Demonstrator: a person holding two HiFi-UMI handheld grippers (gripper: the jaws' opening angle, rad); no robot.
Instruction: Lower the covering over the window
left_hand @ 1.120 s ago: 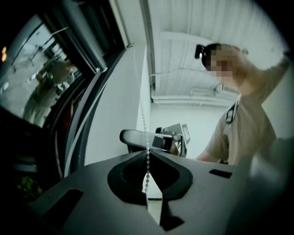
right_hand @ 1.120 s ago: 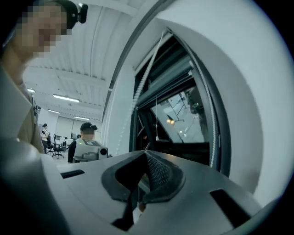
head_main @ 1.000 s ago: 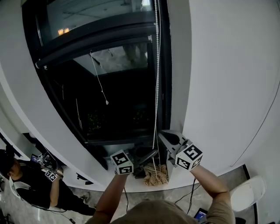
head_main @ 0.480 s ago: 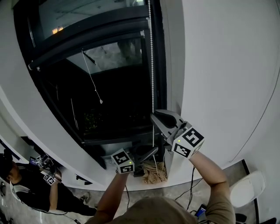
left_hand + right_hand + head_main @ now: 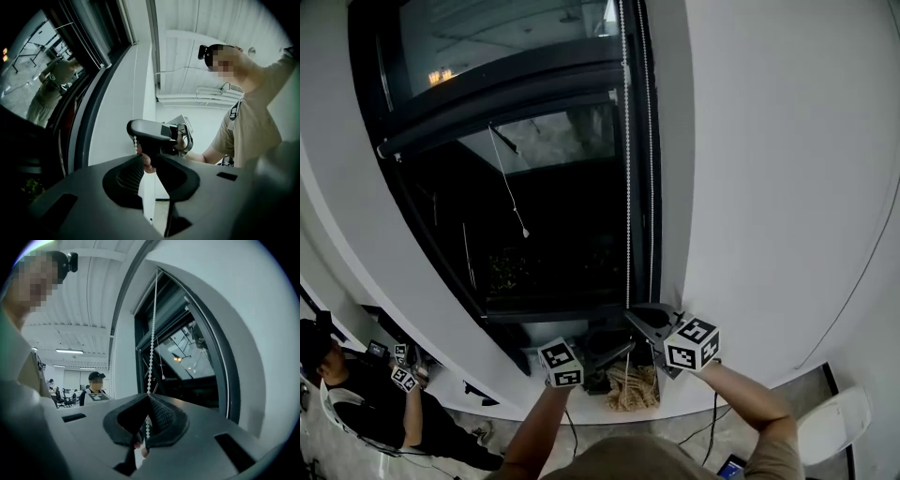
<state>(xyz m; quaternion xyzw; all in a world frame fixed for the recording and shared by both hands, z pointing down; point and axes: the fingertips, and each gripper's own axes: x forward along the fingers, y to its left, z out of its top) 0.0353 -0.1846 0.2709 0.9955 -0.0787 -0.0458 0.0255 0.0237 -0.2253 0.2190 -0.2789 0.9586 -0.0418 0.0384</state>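
Far to the left of both jaws, a seated person (image 5: pixel 356 398) in black is low beside the dark window (image 5: pixel 562 234). The left gripper (image 5: pixel 148 160) is under the window and its jaws are opening: the pads stand apart and press on nothing. Just past their tips the white bead chain (image 5: pixel 150 362) shows under the right gripper (image 5: pixel 147 397). The right jaws are together, clamped on this chain, which goes straight up from them along the right side of the window frame. To the right of them is white wall (image 5: pixel 787 169).

Overhead, close; bead cord (image 5: pixel 626 187) shared, seemingly.
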